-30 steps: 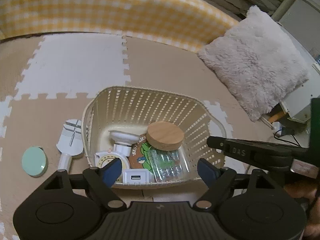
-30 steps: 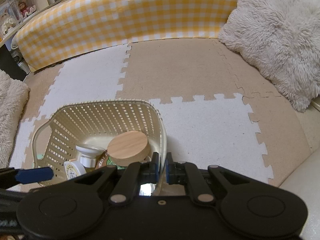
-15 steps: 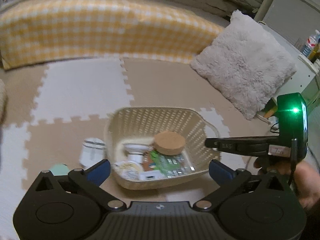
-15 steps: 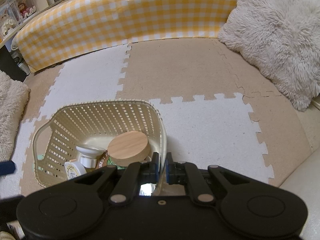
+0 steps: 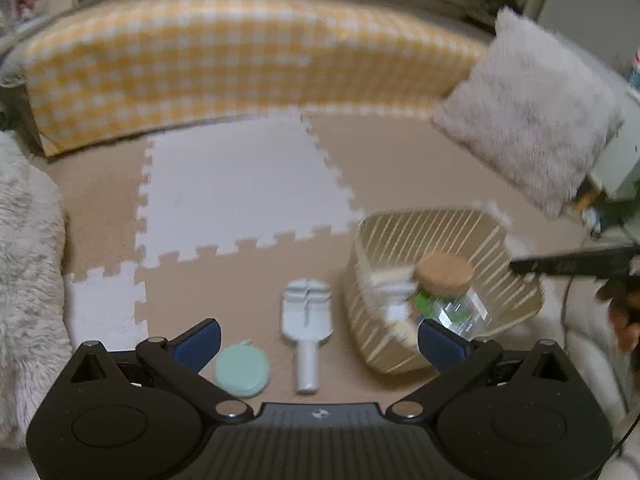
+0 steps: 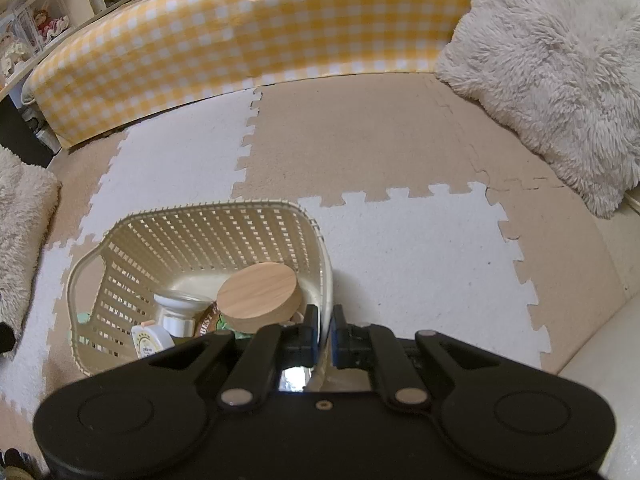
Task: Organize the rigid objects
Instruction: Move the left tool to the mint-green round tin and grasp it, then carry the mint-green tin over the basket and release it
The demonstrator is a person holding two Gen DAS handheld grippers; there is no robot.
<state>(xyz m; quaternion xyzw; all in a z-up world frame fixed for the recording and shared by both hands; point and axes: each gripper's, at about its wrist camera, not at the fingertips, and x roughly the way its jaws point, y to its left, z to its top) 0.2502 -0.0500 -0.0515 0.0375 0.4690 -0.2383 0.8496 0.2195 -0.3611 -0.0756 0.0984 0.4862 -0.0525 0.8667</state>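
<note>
A person's right gripper (image 6: pixel 325 330) pinches the near wall of a cream slatted basket (image 6: pixel 192 216), its jaws pressed together on the rim with one finger inside and one outside, apparently to keep the light basket from sliding on the foam floor mat (image 6: pixel 420 256) while it is filled. Just beyond the inner finger, a wooden-lidded jar (image 6: pixel 259 297) lies in the basket beside a white pedestal piece (image 6: pixel 182 308) and a small round dial (image 6: pixel 151 340). The left gripper (image 5: pixel 318 340) hangs over the mat with jaws spread wide and nothing between the pads. Two items lie outside the basket: a mint-green round case (image 5: pixel 241 369) just inside the left-hand finger, and a white paddle-shaped tool (image 5: pixel 307 326) lying about midway between the fingers, handle towards the camera. The wide spread suits picking up either one next, judging by where they sit. The left view is blurred, so finer detail of the tool cannot be made out
</note>
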